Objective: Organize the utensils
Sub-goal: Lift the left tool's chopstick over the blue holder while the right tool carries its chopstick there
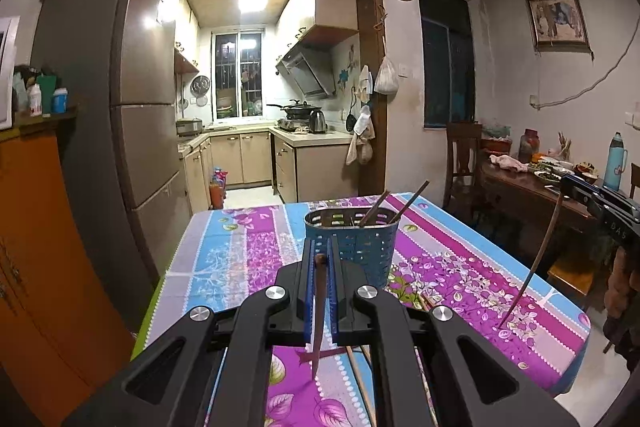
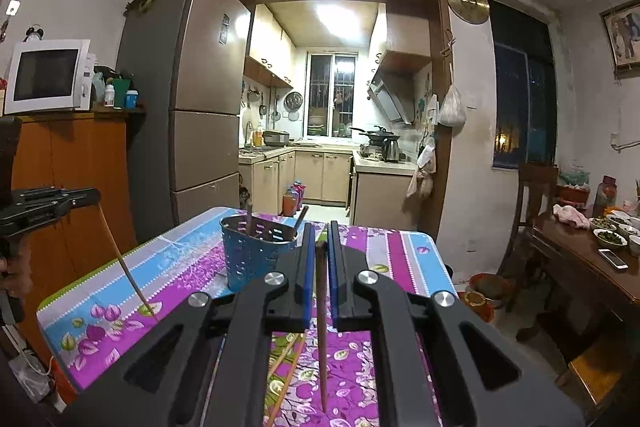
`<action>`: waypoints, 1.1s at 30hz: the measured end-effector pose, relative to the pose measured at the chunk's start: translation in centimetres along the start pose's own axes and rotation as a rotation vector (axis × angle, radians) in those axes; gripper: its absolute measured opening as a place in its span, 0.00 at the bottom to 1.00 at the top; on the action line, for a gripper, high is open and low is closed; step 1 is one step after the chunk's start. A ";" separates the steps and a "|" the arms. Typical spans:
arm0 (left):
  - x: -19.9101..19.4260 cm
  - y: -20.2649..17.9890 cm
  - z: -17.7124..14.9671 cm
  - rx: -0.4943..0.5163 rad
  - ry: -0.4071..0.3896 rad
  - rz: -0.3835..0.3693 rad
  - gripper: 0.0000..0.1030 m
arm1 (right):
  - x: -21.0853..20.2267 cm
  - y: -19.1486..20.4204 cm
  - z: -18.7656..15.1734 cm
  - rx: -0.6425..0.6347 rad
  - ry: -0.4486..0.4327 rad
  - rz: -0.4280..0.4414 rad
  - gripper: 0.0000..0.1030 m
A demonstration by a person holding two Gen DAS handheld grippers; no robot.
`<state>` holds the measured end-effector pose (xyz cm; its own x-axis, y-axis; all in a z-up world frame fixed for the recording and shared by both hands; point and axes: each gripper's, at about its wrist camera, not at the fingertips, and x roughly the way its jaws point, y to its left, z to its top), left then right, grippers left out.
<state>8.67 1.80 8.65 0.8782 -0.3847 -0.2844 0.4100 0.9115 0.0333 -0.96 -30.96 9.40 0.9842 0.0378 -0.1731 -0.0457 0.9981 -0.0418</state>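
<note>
Both grippers hold one chopstick each above the counter.

The left gripper (image 1: pixel 320 267) has its jaws pinched on a dark chopstick (image 1: pixel 319 311) hanging down; the right gripper (image 2: pixel 320 251) jaws pinch another chopstick (image 2: pixel 321 327) likewise. The blue utensil basket (image 1: pixel 351 243) stands just beyond on the counter (image 1: pixel 240 251), two chopsticks inside, loose ones lying near.

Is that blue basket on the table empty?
No. The blue basket stands upright with two chopsticks leaning inside, their tops above its rim.
</note>
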 end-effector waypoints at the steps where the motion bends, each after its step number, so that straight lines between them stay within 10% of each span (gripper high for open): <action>1: 0.0 -0.2 0.5 0.005 -0.002 0.002 0.07 | 0.1 0.1 0.2 -0.001 -0.001 0.002 0.05; 33: 2.3 -4.1 2.5 0.146 -0.043 0.315 0.07 | 2.7 3.0 2.6 -0.033 -0.005 0.058 0.05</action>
<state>9.62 -3.18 10.22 0.9754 -0.0964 -0.1983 0.1455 0.9571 0.2504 2.02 -27.77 11.32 0.9806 0.0957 -0.1711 -0.1079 0.9921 -0.0638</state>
